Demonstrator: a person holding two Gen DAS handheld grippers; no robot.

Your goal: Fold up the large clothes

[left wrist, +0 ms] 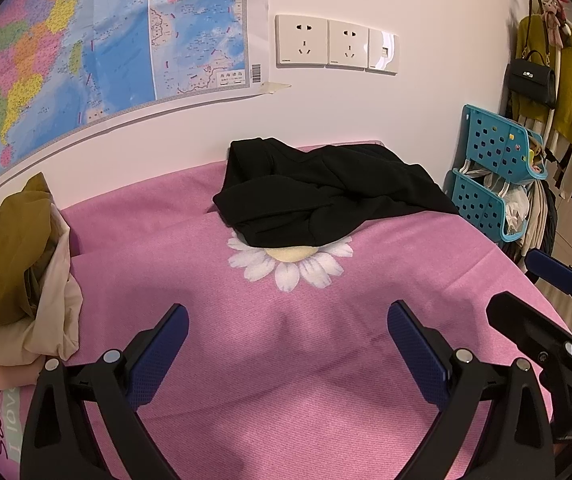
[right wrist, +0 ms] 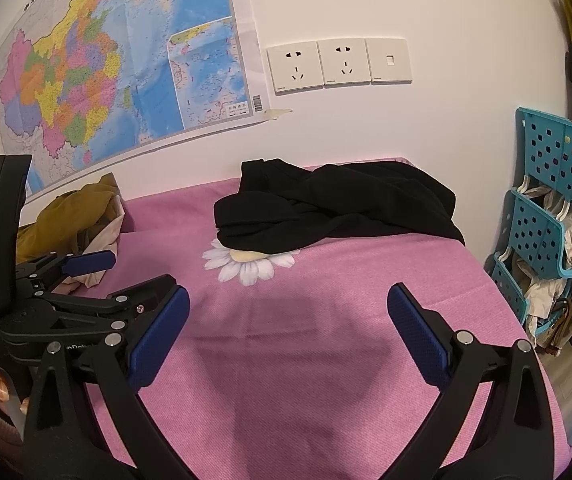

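A crumpled black garment [left wrist: 326,200] [right wrist: 326,208] lies at the far side of the bed against the wall, partly covering a white daisy print [left wrist: 290,268] [right wrist: 245,266] on the pink bedspread [left wrist: 286,380] [right wrist: 286,360]. My left gripper [left wrist: 286,316] hovers open over bare pink cloth, well short of the garment, and shows again at the left of the right wrist view [right wrist: 133,272]. Beside it, my right gripper [right wrist: 290,296] is open too and holds nothing; it appears at the right edge of the left wrist view [left wrist: 526,288].
A pile of olive and cream clothes [left wrist: 13,248] [right wrist: 73,216] sits at the bed's left side by the wall. Stacked blue plastic baskets [left wrist: 494,160] [right wrist: 546,184] stand off the right edge, with hanging clothes and a black handbag [left wrist: 530,80] behind. A map [left wrist: 85,40] and wall sockets [left wrist: 334,42] are above the bed.
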